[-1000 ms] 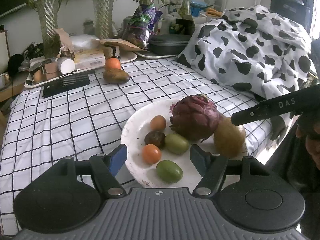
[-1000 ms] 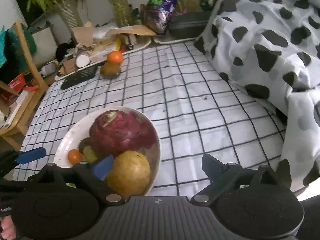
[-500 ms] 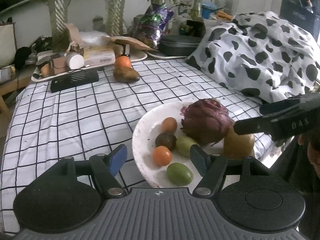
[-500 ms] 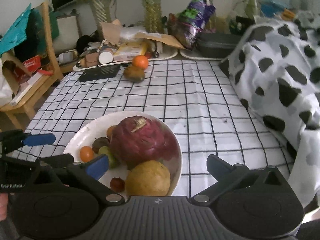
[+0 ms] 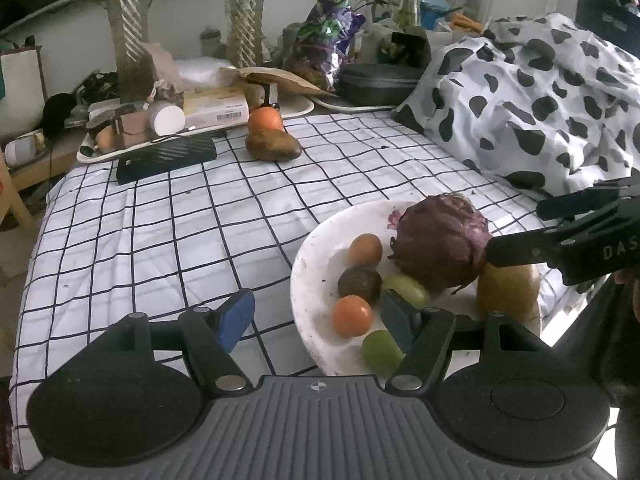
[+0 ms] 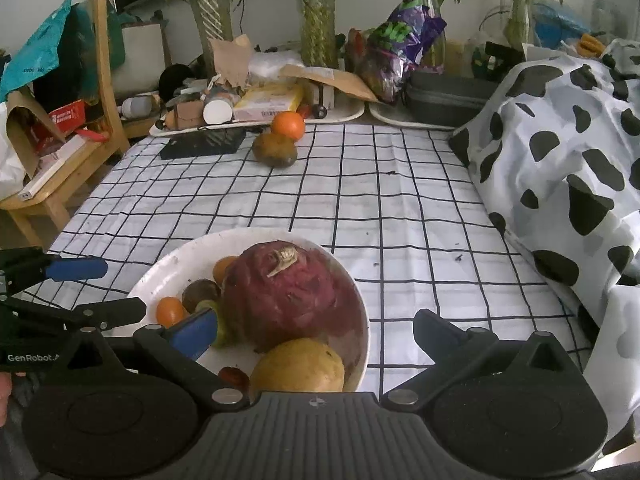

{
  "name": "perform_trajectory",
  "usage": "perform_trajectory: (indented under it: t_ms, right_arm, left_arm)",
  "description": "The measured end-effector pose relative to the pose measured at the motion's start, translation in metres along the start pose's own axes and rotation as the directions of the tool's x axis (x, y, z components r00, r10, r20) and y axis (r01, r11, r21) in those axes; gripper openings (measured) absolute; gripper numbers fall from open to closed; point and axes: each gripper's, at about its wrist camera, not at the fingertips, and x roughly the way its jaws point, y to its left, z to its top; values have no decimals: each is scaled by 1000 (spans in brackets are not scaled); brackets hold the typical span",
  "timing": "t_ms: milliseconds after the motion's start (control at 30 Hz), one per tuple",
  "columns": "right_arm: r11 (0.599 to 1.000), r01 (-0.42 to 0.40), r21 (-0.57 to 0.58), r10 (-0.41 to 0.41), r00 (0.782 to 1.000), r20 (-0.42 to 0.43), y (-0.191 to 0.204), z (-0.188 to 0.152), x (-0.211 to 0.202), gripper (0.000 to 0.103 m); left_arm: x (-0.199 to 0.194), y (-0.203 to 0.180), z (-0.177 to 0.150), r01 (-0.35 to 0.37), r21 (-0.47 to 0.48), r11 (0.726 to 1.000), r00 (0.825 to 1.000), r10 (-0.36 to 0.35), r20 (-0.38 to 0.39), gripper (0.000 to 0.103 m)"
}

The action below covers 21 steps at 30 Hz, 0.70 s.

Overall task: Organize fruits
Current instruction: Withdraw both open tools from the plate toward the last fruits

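Observation:
A white plate [image 5: 316, 276] [image 6: 168, 272] sits at the near edge of the checked cloth. It holds a big purple-red fruit [image 5: 440, 240] [image 6: 288, 296], a yellow-brown fruit [image 5: 506, 288] [image 6: 298, 366], small orange fruits [image 5: 352, 315], a dark one [image 5: 360, 283] and green ones [image 5: 382, 350]. An orange [image 5: 265, 119] [image 6: 288, 126] and a brown mango [image 5: 273, 145] [image 6: 275, 150] lie far back on the cloth. My left gripper [image 5: 318, 318] is open and empty at the plate's left rim. My right gripper [image 6: 310, 328] is open and empty over the plate's near right side.
A cow-print cover [image 5: 540, 92] [image 6: 568, 152] rises on the right. Trays of boxes and clutter [image 5: 192, 116], a black flat object [image 5: 166, 158], a dark case [image 6: 448, 98] and plant vases [image 6: 318, 20] line the back. A wooden chair [image 6: 76, 148] stands at left.
Both grippers have pulled back and risen a little, so the plate sits farther right in the left wrist view. The fruits have not moved.

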Motion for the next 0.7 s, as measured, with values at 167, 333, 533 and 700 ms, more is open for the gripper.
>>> perform_trajectory:
  t_ms: [167, 333, 533, 700]
  right_arm:
    - [1000, 2, -16, -2, 1000, -4, 2, 0, 2, 103]
    - [1000, 0, -31, 1, 1000, 16, 5, 3, 0, 103]
    - [996, -17, -82, 25, 996, 91, 2, 22, 6, 103]
    - [994, -26, -103, 36, 995, 98, -6, 46, 28, 103]
  left_arm:
    - [2, -1, 0, 0, 15, 1000, 1000, 0, -1, 68]
    - [0, -3, 2, 0, 35, 999, 1000, 0, 16, 68]
    - [8, 2, 17, -15, 95, 995, 997, 7, 81, 68]
    - [31, 15, 34, -25, 118, 993, 994, 13, 105, 68]
